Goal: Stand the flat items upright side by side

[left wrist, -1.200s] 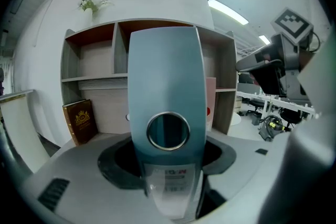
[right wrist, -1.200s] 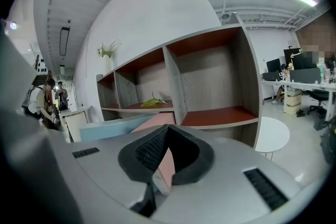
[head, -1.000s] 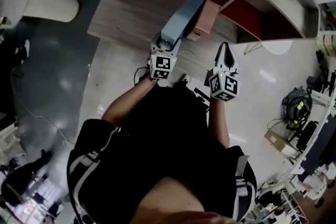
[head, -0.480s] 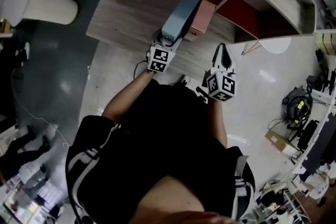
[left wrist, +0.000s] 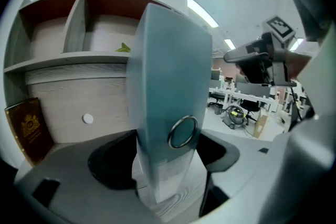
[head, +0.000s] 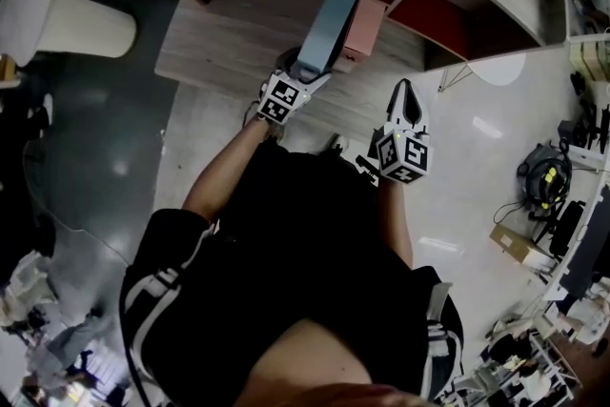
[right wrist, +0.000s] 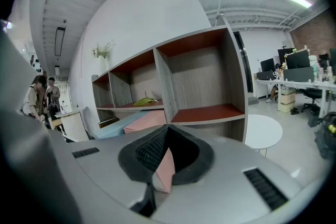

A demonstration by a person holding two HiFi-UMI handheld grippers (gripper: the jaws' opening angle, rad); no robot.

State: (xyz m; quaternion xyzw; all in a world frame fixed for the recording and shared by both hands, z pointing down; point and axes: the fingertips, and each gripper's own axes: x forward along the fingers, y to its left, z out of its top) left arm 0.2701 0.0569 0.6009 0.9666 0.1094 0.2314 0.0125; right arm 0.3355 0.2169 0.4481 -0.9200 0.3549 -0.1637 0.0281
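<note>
A light-blue binder point(head: 329, 29) stands tilted on the wooden shelf top point(head: 229, 33) with a pink binder point(head: 368, 26) against its right side. Its spine, with a round finger hole point(left wrist: 182, 131), rises between the jaws of my left gripper point(head: 307, 71) point(left wrist: 170, 178). Those jaws have just been opening and stand wide, and the pads do not press the spine. My right gripper point(head: 405, 91) point(right wrist: 167, 131) is shut and empty, off to the right of the binders. Past its tips the pink binder point(right wrist: 152, 119) and the blue binder point(right wrist: 113, 126) lean in the shelf unit.
A brown book point(left wrist: 29, 128) leans at the shelf's left end. Open compartments with red floors point(right wrist: 207, 113) lie behind the binders. A small round white table point(right wrist: 262, 131) stands to the right and a white cylinder point(head: 81, 14) to the left. People point(right wrist: 44, 94) stand far off.
The left gripper has shifted up and left in the head view and turned, with the blue binder still between its jaws. The right gripper has stayed put.
</note>
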